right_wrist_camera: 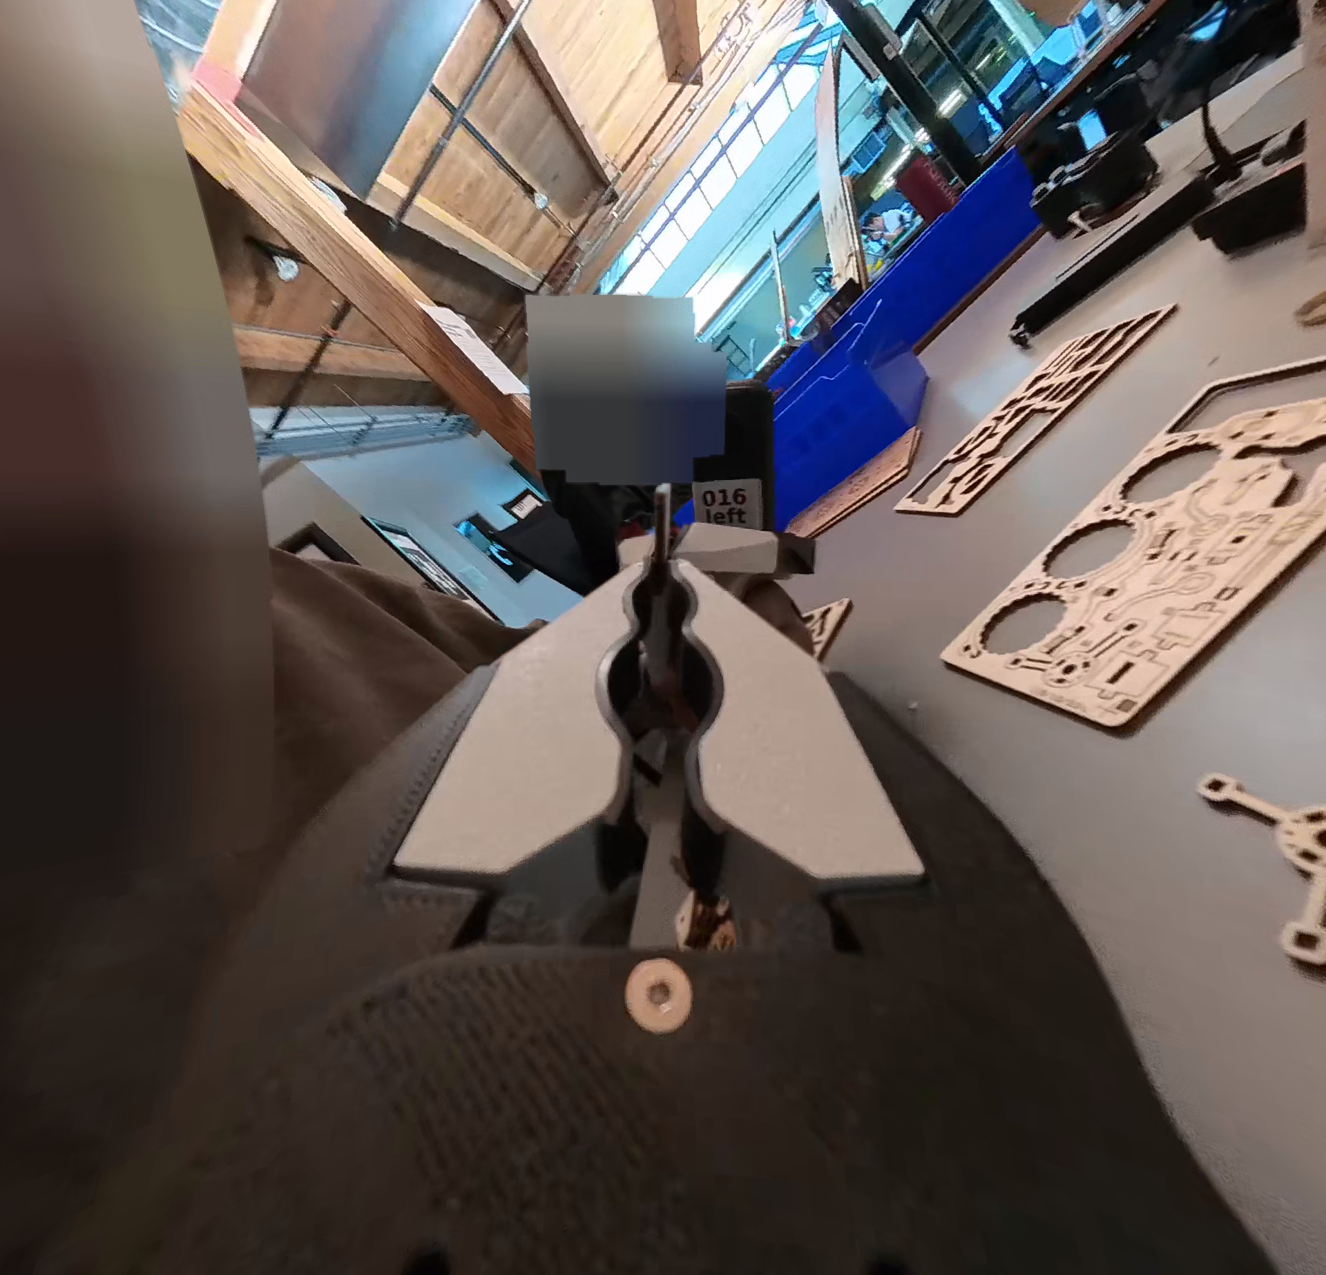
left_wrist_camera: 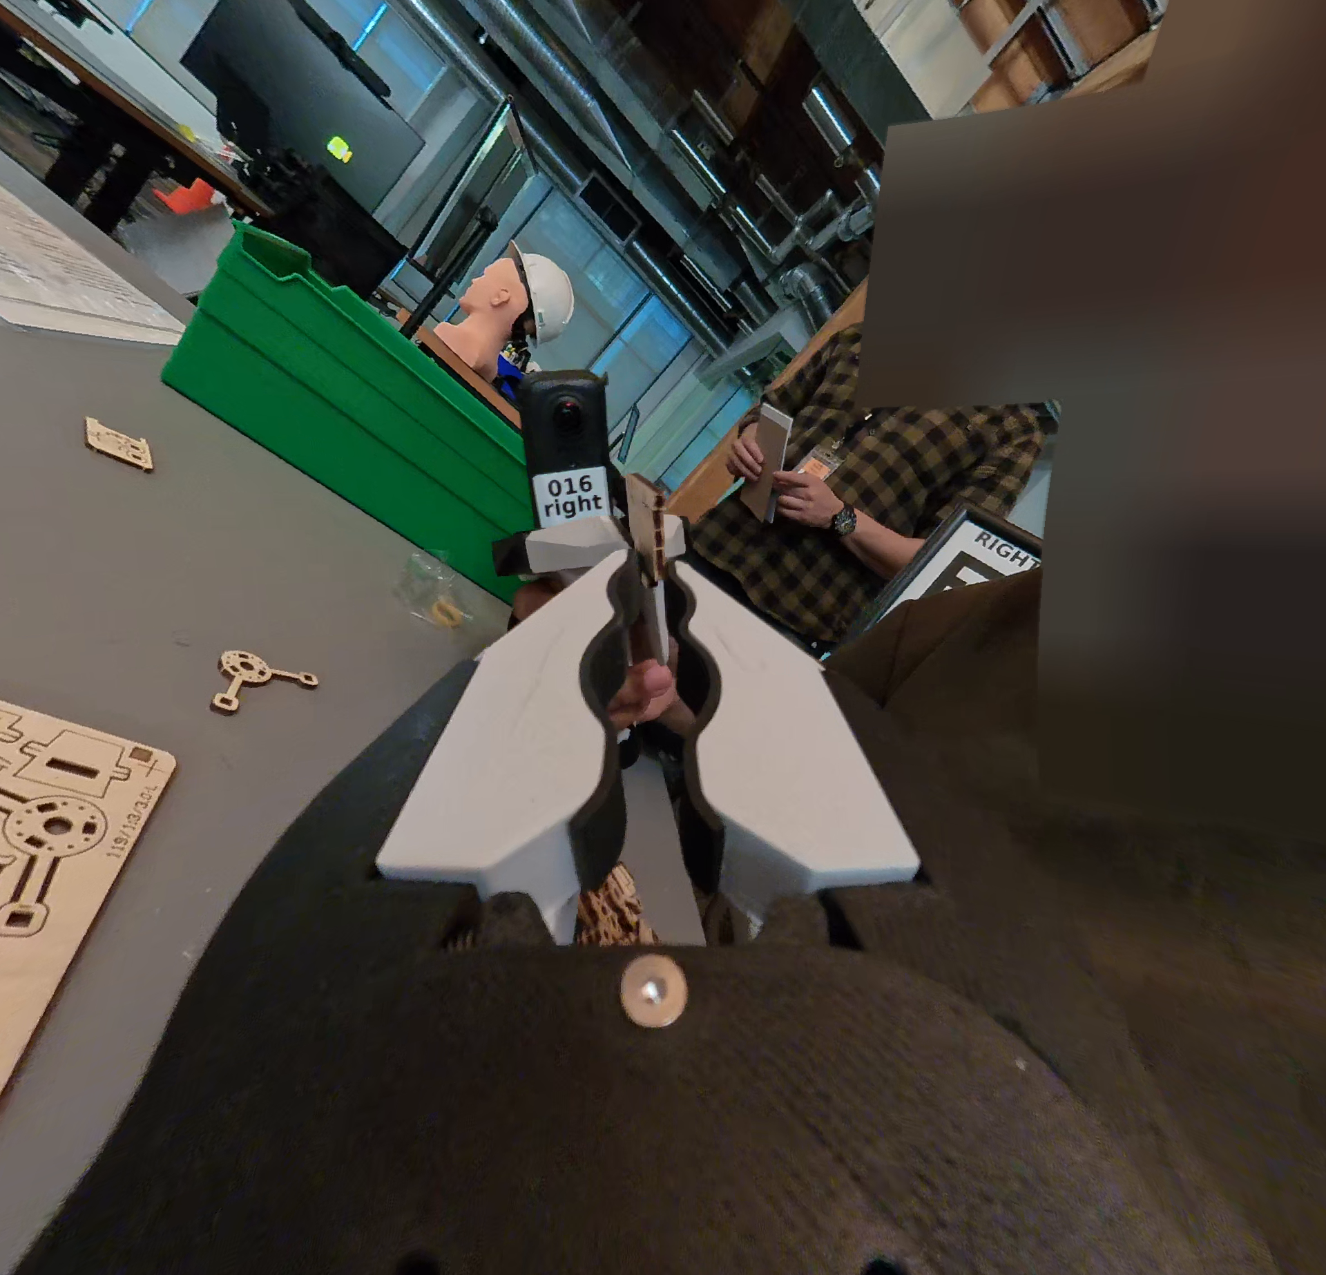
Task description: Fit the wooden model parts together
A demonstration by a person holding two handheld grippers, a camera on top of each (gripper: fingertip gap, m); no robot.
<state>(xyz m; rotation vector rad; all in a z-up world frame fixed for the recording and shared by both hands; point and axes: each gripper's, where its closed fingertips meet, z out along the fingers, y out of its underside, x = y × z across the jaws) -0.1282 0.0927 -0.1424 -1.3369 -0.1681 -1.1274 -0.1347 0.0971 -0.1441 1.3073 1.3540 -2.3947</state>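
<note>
Left wrist view has the left gripper (left_wrist_camera: 649, 580) and right gripper (left_wrist_camera: 631, 541) meeting tip to tip above the grey bench (left_wrist_camera: 251, 559), fingers of both pinched narrow on one thin wooden model part (left_wrist_camera: 646, 523) held edge-on between them. Loose spoked piece (left_wrist_camera: 251, 674) and cut-out sheet (right_wrist_camera: 1148, 580) lie flat on the bench, well apart.
</note>
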